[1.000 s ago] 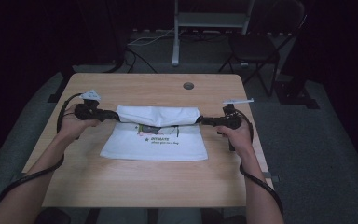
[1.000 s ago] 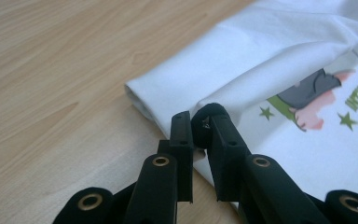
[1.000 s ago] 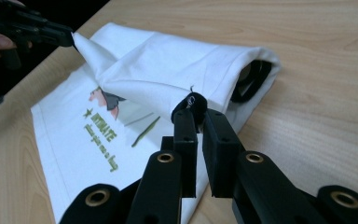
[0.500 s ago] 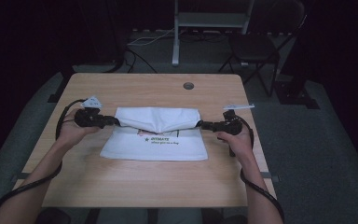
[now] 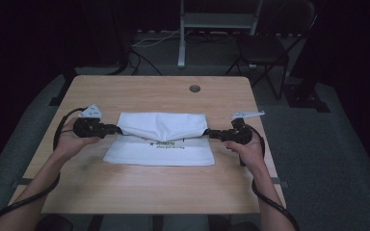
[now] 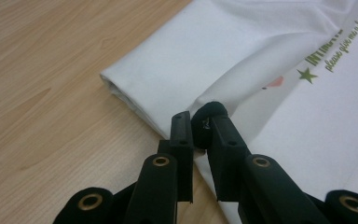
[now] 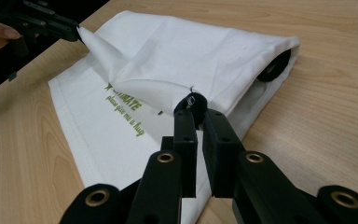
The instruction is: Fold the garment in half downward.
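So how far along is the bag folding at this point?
Partly done: the far part of the white bag is already turned over toward the person, the printed near half still flat. In hand: the left hand-held gripper and the right hand-held gripper each pinch a corner of that flap. Left: lay it down and let go.

The right gripper (image 7: pixel 196 108) pinches a corner of the white bag (image 7: pixel 177 56); the left gripper (image 7: pixel 72 30) grips its far corner.
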